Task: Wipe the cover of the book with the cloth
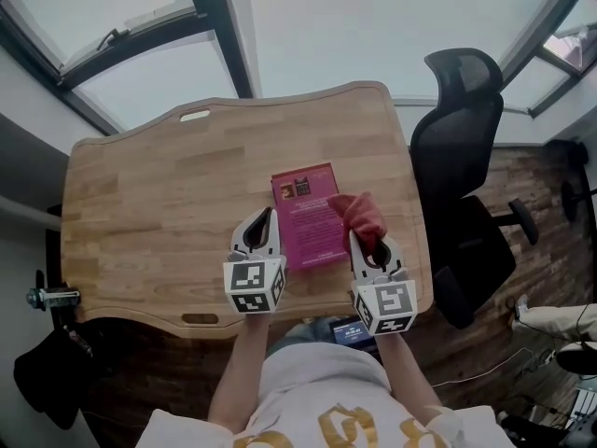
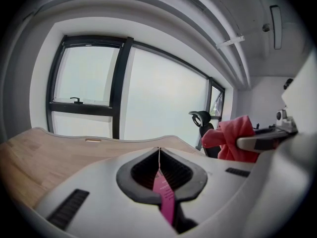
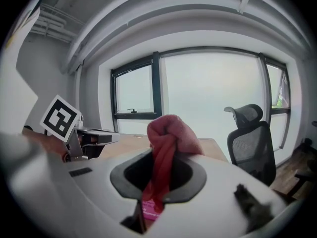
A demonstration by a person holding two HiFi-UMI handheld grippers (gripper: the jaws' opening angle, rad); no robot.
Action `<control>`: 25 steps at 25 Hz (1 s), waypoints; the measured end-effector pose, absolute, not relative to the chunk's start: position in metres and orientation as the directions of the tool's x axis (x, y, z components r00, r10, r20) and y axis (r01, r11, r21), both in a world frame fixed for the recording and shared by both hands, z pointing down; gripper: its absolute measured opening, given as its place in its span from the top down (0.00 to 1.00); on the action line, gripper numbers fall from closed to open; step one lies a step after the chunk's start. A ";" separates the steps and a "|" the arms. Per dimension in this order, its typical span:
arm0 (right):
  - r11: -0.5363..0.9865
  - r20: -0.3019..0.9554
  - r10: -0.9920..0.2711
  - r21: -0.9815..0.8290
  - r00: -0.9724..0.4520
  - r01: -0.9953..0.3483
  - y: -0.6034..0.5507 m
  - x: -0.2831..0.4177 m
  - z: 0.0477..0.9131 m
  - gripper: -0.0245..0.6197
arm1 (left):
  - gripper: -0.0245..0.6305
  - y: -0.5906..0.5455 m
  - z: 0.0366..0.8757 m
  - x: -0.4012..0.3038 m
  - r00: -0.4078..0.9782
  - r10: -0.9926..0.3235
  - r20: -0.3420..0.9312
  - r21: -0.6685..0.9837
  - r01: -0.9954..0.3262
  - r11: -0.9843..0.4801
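Left gripper (image 1: 268,217) (image 2: 159,152): jaws drawn together to a slit, with a sliver of printed pink cover in the gap. Sits at the 9 o'clock edge of the pink rectangular paperback book (image 1: 306,217) (image 2: 164,195). Seemingly there to pin that side down and stop any sliding under the wipe.

Right gripper (image 1: 367,243) (image 3: 161,157): clamped on the red terry cloth (image 1: 359,215) (image 3: 168,133), which bunches into a rounded wad beyond the tips. Pinched low, probably to leave a soft pad free for rubbing. Comes in from the book's 5 o'clock and carries the wad over the 3 o'clock edge of the cover, touching it or just above; no telling which. More pink print visible under the jaws in the right gripper view (image 3: 147,213).

Book: flat and face up, toward 4 o'clock on the pale wooden tabletop (image 1: 168,185), close in front of the person, within reach of both tools. Most of the cover bare, so wiping looks barely under way, if at all.

Writing: small picture panels at the cover's 12 o'clock end and lines of fine print below, too small to read. Black-and-white square markers on the cubes (image 1: 254,286) of both tools, patterns only. Large gold lettering on the white shirt at 6 o'clock, cut off and unreadable.

Further out: black mesh office chair (image 1: 457,138) at the table's 3 o'clock, and dark-framed windows past 12 o'clock.
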State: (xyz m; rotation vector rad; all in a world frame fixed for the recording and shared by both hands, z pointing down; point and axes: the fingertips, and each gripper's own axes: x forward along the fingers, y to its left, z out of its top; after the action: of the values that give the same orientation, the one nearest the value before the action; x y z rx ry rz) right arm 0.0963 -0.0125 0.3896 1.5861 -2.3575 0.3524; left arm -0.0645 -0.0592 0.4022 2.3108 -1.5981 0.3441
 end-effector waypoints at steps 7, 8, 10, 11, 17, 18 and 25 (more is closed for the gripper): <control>0.398 0.415 -0.828 -0.043 -0.379 -0.917 -0.008 0.095 0.409 0.87 | 0.94 -0.055 0.423 -0.066 0.340 -0.851 0.400 0.139 -0.940 -0.310; 0.412 0.425 -0.818 -0.035 -0.387 -0.910 -0.007 0.093 0.411 0.87 | 0.94 -0.054 0.429 -0.067 0.336 -0.849 0.408 0.146 -0.942 -0.302; 0.439 0.445 -0.801 -0.021 -0.402 -0.898 -0.005 0.087 0.416 0.87 | 0.94 -0.053 0.440 -0.069 0.327 -0.844 0.425 0.160 -0.945 -0.286; 0.451 0.452 -0.793 -0.017 -0.409 -0.893 -0.004 0.084 0.418 0.87 | 0.94 -0.052 0.446 -0.071 0.325 -0.841 0.432 0.168 -0.946 -0.279; 0.571 0.488 -0.703 -0.048 -0.518 -0.820 0.006 0.058 0.445 0.87 | 0.94 -0.042 0.471 -0.075 0.339 -0.823 0.456 0.197 -0.940 -0.279; 0.588 0.494 -0.687 -0.051 -0.532 -0.807 0.006 0.054 0.448 0.87 | 0.94 -0.041 0.475 -0.076 0.339 -0.819 0.462 0.201 -0.940 -0.276; 0.628 0.517 -0.639 -0.077 -0.570 -0.774 0.007 0.038 0.461 0.87 | 0.94 -0.036 0.496 -0.076 0.331 -0.797 0.505 0.218 -0.943 -0.253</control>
State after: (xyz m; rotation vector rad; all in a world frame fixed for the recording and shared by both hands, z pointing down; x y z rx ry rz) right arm 0.0383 0.0074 0.4610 1.1146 -2.4067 0.4108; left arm -0.0764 -0.0359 0.4960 2.1210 -1.5256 0.4028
